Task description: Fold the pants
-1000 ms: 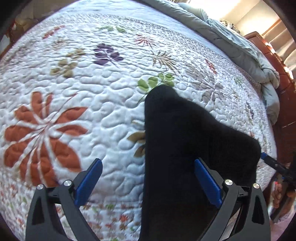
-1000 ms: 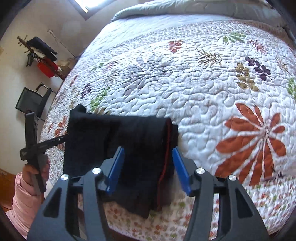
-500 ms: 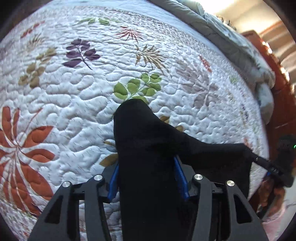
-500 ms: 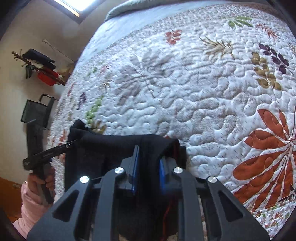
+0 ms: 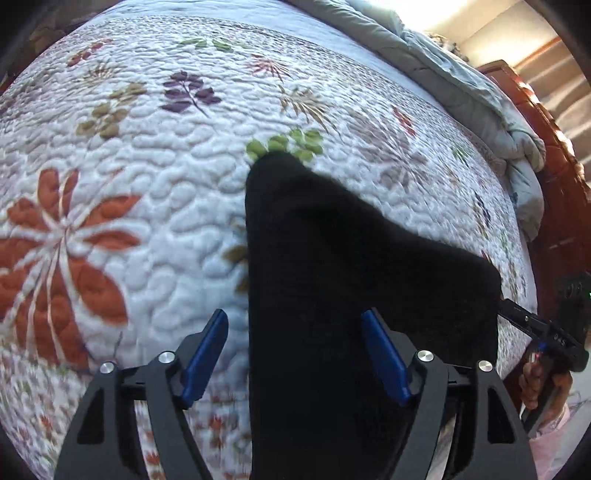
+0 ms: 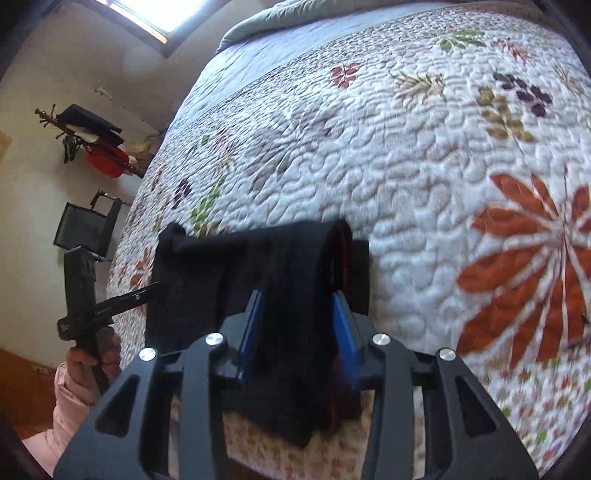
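Both grippers have loosened since half a second earlier. Left gripper (image 5: 295,354) opening, pads clear of folded black pants (image 5: 354,258) on quilt (image 5: 147,177). Right gripper (image 6: 299,328) opening, straddling the pants' edge.

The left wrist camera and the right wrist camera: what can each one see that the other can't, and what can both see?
Only the left wrist view shows the wooden headboard and the crumpled grey blanket. Only the right wrist view shows the window, the coat rack, the black chair and the pants' red lining. Both show the black pants, the flowered quilt and the other gripper.
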`<state>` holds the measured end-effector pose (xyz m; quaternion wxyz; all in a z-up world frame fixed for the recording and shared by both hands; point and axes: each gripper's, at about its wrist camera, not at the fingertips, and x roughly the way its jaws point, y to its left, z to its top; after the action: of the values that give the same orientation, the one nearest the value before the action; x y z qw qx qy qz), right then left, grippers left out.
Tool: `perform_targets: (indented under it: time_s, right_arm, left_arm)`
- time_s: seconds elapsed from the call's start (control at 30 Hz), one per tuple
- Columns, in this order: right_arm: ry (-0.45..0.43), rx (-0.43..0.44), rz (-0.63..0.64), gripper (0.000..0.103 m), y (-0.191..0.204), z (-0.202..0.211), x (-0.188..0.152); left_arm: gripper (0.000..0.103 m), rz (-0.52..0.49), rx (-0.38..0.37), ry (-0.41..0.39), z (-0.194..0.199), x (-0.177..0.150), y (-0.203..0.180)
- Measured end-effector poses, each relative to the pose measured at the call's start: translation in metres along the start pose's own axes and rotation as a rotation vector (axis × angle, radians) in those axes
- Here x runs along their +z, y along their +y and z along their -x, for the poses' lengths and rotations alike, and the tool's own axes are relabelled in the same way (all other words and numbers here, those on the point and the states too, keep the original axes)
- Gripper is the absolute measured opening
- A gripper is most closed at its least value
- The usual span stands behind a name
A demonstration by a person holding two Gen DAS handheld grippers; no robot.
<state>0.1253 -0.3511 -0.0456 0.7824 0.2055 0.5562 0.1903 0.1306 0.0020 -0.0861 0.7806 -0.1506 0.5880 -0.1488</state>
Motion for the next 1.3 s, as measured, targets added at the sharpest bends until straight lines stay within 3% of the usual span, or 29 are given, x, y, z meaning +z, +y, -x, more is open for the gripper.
perform_targets:
  time_s: [0.17, 0.27, 0.3, 0.43, 0.53, 0.6, 0.7, 0.83, 0.93, 1.1, 1.17, 1.27, 1.3]
  right_arm:
    - [0.034, 0.056, -0.025, 0.039, -0.005, 0.008, -0.046]
    - [0.052, 0.097, -0.031, 0.037, -0.003, 0.003, -0.059]
    - [0.058, 0.090, -0.033, 0.035, -0.002, 0.000, -0.059]
    - [0.067, 0.054, 0.010, 0.011, 0.008, -0.006, -0.056]
    - [0.067, 0.008, 0.059, 0.002, 0.016, 0.000, -0.052]
    - [0.080, -0.080, 0.102, 0.002, 0.022, 0.002, -0.053]
    - [0.110, -0.109, 0.095, 0.002, 0.020, -0.009, -0.055]
    - [0.130, -0.140, 0.069, 0.002, 0.013, -0.030, -0.057]
    - [0.125, -0.141, 0.067, 0.003, 0.017, -0.030, -0.057]
    - [0.095, -0.144, 0.089, 0.010, 0.023, -0.017, -0.059]
    - [0.084, -0.153, 0.097, 0.022, 0.024, -0.008, -0.060]
    - [0.060, -0.184, 0.117, 0.059, 0.033, 0.002, -0.062]
    - [0.054, -0.194, 0.119, 0.063, 0.036, 0.004, -0.063]
  left_arm:
    - [0.077, -0.003, -0.063, 0.040, -0.002, -0.049, -0.001]
    - [0.078, 0.016, -0.082, 0.031, -0.006, -0.060, -0.002]
    - [0.078, 0.016, -0.073, 0.028, -0.007, -0.060, -0.003]
    - [0.070, 0.032, -0.045, 0.030, -0.005, -0.057, -0.004]
    - [0.063, 0.028, -0.019, 0.031, 0.000, -0.057, -0.004]
    - [0.062, 0.009, 0.013, 0.031, 0.000, -0.059, -0.006]
    - [0.062, -0.023, 0.072, 0.030, -0.010, -0.062, -0.011]
    - [0.064, -0.003, 0.028, 0.027, -0.018, -0.064, -0.008]
    - [0.064, -0.028, 0.040, 0.010, -0.013, -0.066, -0.012]
    - [0.068, -0.056, 0.129, -0.022, 0.004, -0.070, -0.024]
    - [0.075, -0.108, 0.191, -0.051, 0.013, -0.072, -0.034]
    - [0.083, -0.134, 0.216, -0.074, 0.024, -0.076, -0.044]
    - [0.084, -0.139, 0.223, -0.082, 0.029, -0.076, -0.048]
